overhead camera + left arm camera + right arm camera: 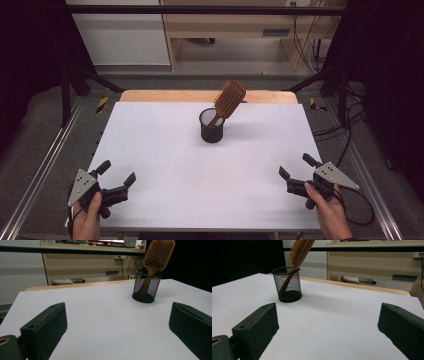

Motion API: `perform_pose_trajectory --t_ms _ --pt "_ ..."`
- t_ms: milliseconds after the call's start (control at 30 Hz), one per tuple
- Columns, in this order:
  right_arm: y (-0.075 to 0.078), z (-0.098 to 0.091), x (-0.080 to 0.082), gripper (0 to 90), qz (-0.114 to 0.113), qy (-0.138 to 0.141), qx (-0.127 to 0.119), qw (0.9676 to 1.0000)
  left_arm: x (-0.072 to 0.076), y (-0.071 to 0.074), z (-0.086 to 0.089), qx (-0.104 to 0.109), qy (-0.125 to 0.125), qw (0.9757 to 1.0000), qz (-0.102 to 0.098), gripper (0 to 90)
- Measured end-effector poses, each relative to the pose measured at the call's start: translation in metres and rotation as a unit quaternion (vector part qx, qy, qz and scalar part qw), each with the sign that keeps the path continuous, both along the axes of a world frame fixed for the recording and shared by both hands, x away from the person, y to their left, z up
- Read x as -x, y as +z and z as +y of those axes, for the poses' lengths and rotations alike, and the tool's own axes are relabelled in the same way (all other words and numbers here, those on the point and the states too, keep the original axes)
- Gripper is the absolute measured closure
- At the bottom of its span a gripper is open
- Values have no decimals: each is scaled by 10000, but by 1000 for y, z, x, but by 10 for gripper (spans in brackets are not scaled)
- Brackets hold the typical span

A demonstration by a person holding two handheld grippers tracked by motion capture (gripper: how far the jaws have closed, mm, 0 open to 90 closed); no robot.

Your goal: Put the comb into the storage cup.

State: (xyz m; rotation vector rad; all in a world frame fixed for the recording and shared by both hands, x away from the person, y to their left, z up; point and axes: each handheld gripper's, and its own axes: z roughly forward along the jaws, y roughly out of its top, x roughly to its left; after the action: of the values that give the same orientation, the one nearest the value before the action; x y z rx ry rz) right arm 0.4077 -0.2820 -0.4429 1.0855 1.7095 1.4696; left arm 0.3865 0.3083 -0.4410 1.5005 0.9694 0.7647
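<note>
Hairbrush: the wooden hairbrush point(229, 99) stands handle-down in the black mesh cup point(212, 126), its bristled head leaning out over the rim toward 1 o'clock in the high view.
Cup: upright on the white table point(200, 170), up at 12 o'clock from the centre of the table, near the far edge.
Left gripper: the left gripper point(117, 174) sits at 7 o'clock, low by the near edge, in the person's left hand point(87, 217); jaws spread wide with nothing between them.
Right gripper: the right gripper point(295, 166) is at 5 o'clock, held in the right hand point(330, 212); jaws just as wide apart, gripping nothing.
Gap: both grippers are well apart from the cup and from each other.
Left gripper view: cup and brush show up at 1 o'clock beyond the jaws.
Right gripper view: cup and brush stand at 11 o'clock, with the brush head tilted right.
</note>
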Motion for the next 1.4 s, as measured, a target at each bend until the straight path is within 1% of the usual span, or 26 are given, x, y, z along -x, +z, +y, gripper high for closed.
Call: perform_pose_trajectory --t_ms 400,433,533,700,900,1000,1400 --pt "-10 10 0 32 37 61 -16 10000 0 0 -1 19 -67 10000 -8 15" --pt "-11 11 0 32 29 70 -22 10000 0 0 -1 2 -47 10000 -20 15" --pt "-13 14 0 32 32 94 -36 9999 0 0 -2 27 -111 9999 -35 15" --pt "-16 19 -1 32 -4 125 -4 9999 0 0 -2 30 -125 9999 -63 15" --pt "-16 24 -3 34 -101 159 1 9998 1 1 -2 57 -127 9999 -91 15" --pt "-17 25 -4 33 -116 184 33 9998 1 1 -2 68 -112 9999 -98 15" --pt "-16 25 -6 33 -200 247 22 9995 1 0 -4 81 -160 9998 -119 14"
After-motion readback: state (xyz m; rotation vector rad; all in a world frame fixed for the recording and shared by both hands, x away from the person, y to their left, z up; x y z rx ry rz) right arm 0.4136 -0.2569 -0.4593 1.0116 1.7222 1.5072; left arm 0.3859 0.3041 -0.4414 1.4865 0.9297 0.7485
